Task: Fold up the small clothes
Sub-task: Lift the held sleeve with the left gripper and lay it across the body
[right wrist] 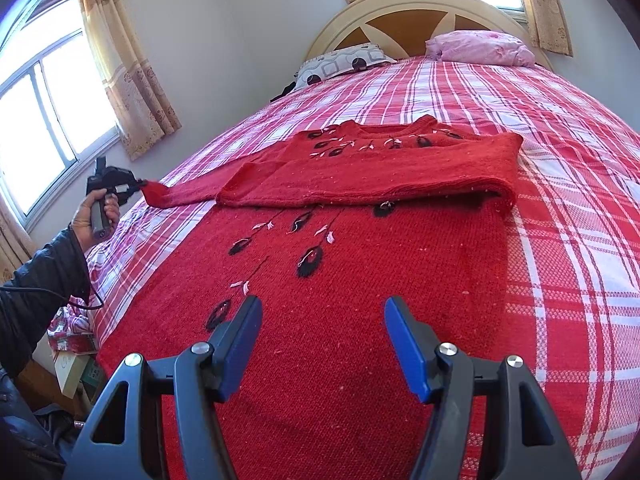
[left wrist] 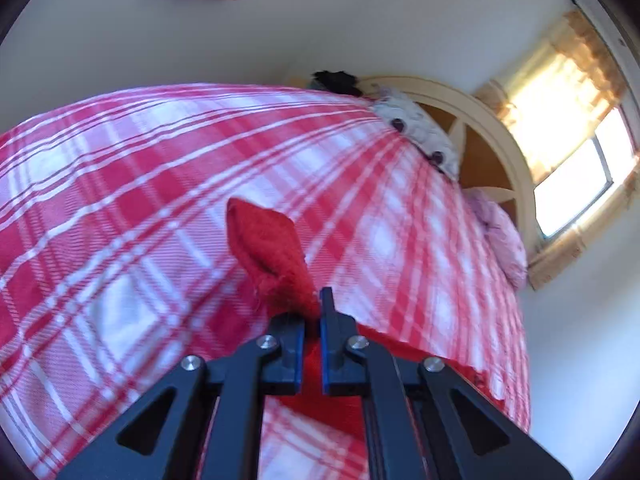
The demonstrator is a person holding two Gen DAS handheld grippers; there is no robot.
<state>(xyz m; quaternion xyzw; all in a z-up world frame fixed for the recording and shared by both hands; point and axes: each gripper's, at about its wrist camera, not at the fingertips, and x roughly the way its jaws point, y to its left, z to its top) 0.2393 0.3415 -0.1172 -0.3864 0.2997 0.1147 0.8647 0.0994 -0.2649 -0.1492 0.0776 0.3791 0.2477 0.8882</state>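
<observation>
Clamped on the cuff (left wrist: 296,300) of a red sweater (right wrist: 360,264), the left gripper (left wrist: 314,312) is seen with its two fingers nearly together, the red knit bunched between them and the end of the sleeve (right wrist: 180,196) sticking up past the tips. From the right wrist view that same gripper (right wrist: 138,186) is held in the person's left hand (right wrist: 98,210) off the left edge of the bed, with the sleeve drawn out straight from the sweater toward it. The right gripper (right wrist: 322,312) is spread wide and holds nothing; its blue-padded fingers (right wrist: 404,344) are poised just above the lower part of the sweater, and whether they touch the knit cannot be told. The sweater is laid flat on the bed, front up, with black and pale embroidered flowers (right wrist: 308,260) down its body and along the neckline (right wrist: 384,128). Its other sleeve is folded across the chest, forming a red band (right wrist: 380,176) from side to side. Beneath it a red and white checked bedspread (right wrist: 560,200) is spread. Two pillows are set at the head, a patterned grey one (right wrist: 340,62) and a pink one (right wrist: 480,48), against a cream and brown headboard (right wrist: 416,4). Curtained windows (right wrist: 44,96) are seen in the walls beyond.
</observation>
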